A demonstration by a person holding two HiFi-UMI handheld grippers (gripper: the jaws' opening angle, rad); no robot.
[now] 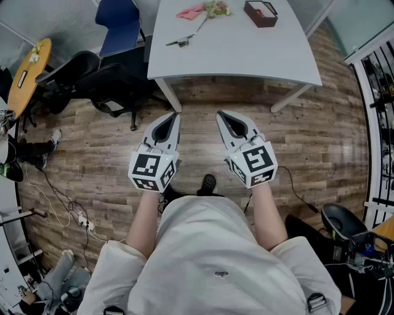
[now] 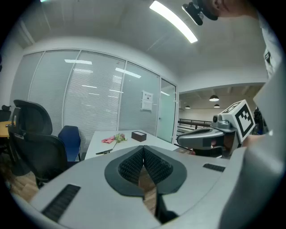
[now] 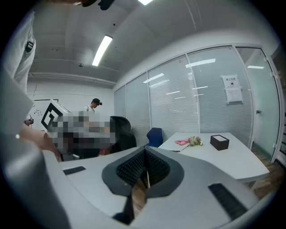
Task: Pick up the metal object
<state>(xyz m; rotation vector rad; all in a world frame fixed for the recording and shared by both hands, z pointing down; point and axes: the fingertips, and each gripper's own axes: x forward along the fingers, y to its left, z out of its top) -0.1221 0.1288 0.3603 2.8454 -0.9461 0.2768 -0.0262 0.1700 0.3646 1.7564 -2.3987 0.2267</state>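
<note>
Metal object (image 1: 180, 42) lies on table (image 1: 246, 55) near flowers (image 1: 215, 8); left hand-held gripper (image 1: 175, 115), right hand-held gripper (image 1: 220, 114) both closed, empty.

Both forearms reached forward side by side; the left hand-held gripper (image 1: 173, 119) and right hand-held gripper (image 1: 223, 118) were closed, empty, tilted slightly downward.

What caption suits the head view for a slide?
Left gripper and right gripper, both shut and empty, facing the white table bearing the metal object.
</note>
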